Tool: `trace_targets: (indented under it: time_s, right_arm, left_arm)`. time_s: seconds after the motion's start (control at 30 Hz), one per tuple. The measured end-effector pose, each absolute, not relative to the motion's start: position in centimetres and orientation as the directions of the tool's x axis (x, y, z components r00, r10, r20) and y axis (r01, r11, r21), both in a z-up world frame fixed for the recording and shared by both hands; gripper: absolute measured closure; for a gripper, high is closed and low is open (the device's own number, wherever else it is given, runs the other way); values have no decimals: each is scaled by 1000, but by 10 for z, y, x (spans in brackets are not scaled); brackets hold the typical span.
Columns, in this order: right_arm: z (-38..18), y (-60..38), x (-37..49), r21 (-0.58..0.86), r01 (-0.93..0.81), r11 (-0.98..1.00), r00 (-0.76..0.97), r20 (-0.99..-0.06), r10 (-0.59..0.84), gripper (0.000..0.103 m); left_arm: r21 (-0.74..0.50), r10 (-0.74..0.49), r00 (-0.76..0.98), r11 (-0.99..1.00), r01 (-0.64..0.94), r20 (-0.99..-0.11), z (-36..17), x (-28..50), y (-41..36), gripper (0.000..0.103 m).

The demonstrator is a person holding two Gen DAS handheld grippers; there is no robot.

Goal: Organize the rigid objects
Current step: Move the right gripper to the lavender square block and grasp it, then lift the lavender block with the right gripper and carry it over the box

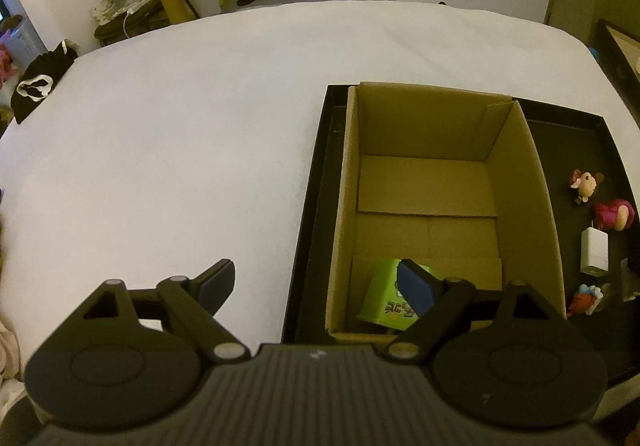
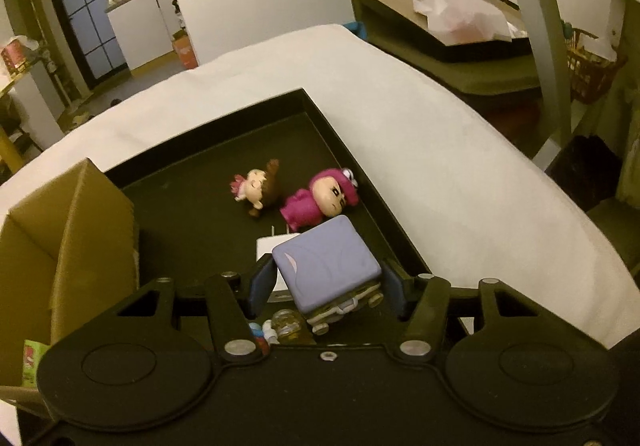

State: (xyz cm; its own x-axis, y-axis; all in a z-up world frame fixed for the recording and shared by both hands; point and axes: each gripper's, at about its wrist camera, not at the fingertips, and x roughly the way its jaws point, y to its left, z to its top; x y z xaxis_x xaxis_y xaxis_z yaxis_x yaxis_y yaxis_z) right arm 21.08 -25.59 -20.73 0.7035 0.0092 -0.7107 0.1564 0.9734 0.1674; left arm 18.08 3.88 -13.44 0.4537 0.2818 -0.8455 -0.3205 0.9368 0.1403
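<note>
Toys and small hard items lie loose in a shallow black tray (image 2: pixel 328 117) on a white-covered bed (image 1: pixel 180 125), and a brown cardboard box (image 1: pixel 520 181) stands inside the tray's left part, most likely as the place to collect them. A green carton (image 1: pixel 380 298) with printed lettering already lies tilted on the box floor, so sorting seems under way.

The right gripper (image 2: pixel 326 284) has its jaws closed on a lavender block-shaped toy (image 2: pixel 328 266), smooth and rounded at the corners, with small cream wheels showing underneath; the blue pads press its two sides and it looks lifted clear of the tray floor, presumably for carrying over the box wall. Below and beyond it, still in the tray, are a white charger plug (image 2: pixel 266 246) with thin prongs, a magenta-hooded figurine (image 2: pixel 316 201) lying on its side, a brown monkey figurine (image 2: pixel 256 187) just beside it, and a small clear-and-colourful toy (image 2: pixel 280 326) near the gripper body. All look like glossy moulded plastic.

The left gripper (image 1: pixel 316 286) hovers over the box's near left corner with its jaws spread wide and nothing between them; one blue pad overlaps the green carton in the view, though contact cannot be judged.
</note>
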Motion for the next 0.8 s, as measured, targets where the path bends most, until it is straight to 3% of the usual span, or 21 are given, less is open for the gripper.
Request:
trace_targets:
  time_s: [0.8]
  right_arm:
    - [-151,-186,208,91,-55,994,745,-659,101,48]
  left_arm:
    - [36,206,530,949,-314,-823,-132,175,56,19]
